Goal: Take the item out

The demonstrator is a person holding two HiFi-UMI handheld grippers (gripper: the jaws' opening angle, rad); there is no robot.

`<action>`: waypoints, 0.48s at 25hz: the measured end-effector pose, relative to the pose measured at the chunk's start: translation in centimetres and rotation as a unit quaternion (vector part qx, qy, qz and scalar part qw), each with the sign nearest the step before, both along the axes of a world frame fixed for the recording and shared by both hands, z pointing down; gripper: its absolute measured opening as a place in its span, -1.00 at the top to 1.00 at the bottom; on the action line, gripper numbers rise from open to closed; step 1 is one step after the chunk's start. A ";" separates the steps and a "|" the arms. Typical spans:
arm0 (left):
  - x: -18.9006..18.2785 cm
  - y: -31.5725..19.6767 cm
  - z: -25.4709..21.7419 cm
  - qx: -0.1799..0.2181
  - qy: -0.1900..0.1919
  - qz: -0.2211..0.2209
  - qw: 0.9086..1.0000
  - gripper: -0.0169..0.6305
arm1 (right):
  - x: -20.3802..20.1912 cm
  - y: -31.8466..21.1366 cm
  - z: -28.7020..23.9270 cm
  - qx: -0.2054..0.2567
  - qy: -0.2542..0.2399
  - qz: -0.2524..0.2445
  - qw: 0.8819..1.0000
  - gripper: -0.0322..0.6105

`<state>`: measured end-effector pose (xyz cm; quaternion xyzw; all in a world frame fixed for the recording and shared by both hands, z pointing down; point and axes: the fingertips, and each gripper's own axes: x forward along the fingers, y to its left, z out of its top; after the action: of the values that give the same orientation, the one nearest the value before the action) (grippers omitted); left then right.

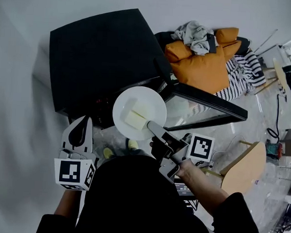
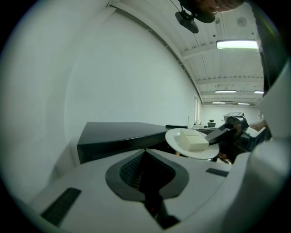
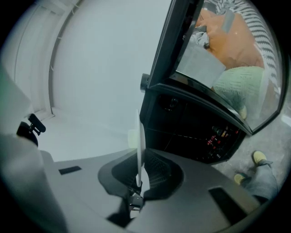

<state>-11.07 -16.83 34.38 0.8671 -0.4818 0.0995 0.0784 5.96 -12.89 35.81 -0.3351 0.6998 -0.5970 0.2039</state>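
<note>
The plate [image 1: 153, 105] is clamped at its lower-right rim by the right gripper [image 1: 152, 128], jaws closed on the edge. It is seen at frame centre, just in front of the black oven [image 1: 100, 56] and beside the open door [image 1: 205, 110]. A pale block [image 1: 135, 119] is carried on it. The plate is judged stiff, breakable and slick, and the block loose, so a level carry is advised. The block's long axis is read as running upper left to lower right. The left gripper [image 1: 79, 134], at lower left, is closed on nothing.

Smooth shiny white plate [image 1: 153, 103], matt black box [image 1: 97, 56], shiny glass door [image 1: 190, 110], soft orange cloth cushion [image 1: 202, 70]
</note>
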 end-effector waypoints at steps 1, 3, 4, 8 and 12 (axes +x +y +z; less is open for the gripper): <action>0.0 0.0 -0.1 0.001 -0.001 0.000 1.000 0.92 | -0.1 0.0 -0.1 0.001 0.000 -0.001 1.000 0.81; -0.1 -0.1 -0.3 0.001 -0.001 -0.003 1.000 0.92 | -0.2 -0.1 -0.3 0.001 0.000 -0.002 1.000 0.81; -0.2 -0.2 -0.3 0.000 0.000 -0.005 1.000 0.92 | -0.2 -0.2 -0.3 0.000 0.000 -0.003 1.000 0.81; -0.1 -0.5 -0.1 0.000 0.001 -0.003 1.000 0.92 | -0.2 -0.6 0.0 0.000 0.000 -0.003 1.000 0.81; -0.2 -0.8 -0.3 0.002 -0.002 -0.005 1.000 0.92 | -0.3 -0.9 0.0 -0.001 0.000 -0.007 1.000 0.81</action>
<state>-11.22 -17.60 34.08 0.8645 -0.4866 0.0996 0.0767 5.67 -13.78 35.79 -0.3305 0.7019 -0.5988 0.1991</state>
